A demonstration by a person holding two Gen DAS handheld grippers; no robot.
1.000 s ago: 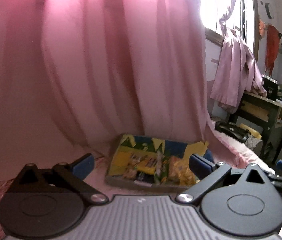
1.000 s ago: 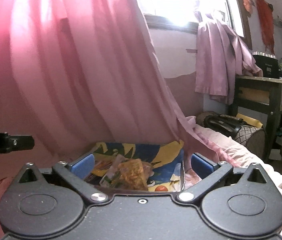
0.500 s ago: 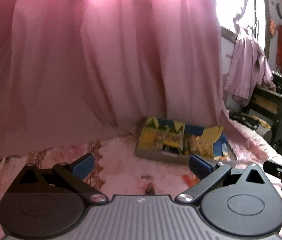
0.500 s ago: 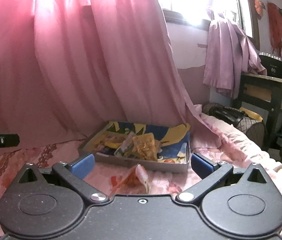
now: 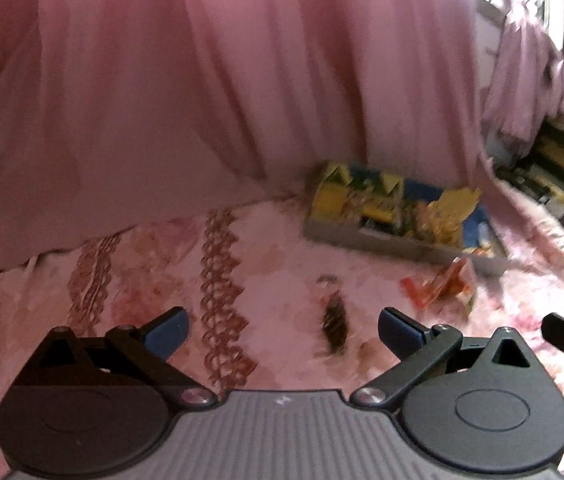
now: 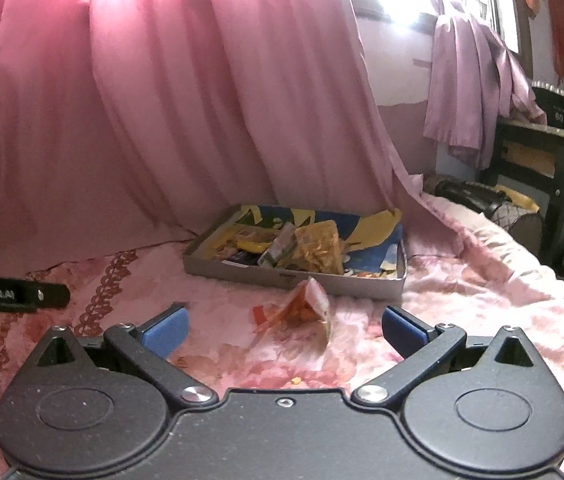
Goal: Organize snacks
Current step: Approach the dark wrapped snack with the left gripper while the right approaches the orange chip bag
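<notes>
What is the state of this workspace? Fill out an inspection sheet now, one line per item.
Surface: pink floral bedspread, rumpled.
Job's things: shallow grey tray holding several snack packets; one orange snack packet lies on the bedspread just in front of the tray; a small dark packet lies further left, apart from it.
Clutter: nothing seen beyond small crumbs.
Grippers: left tool open, empty; right tool open, empty, facing the orange packet.
Cables: nothing seen.
Surroundings: pink curtain behind the tray; bright window; dark wooden desk at right with a garment hanging beside it.
</notes>
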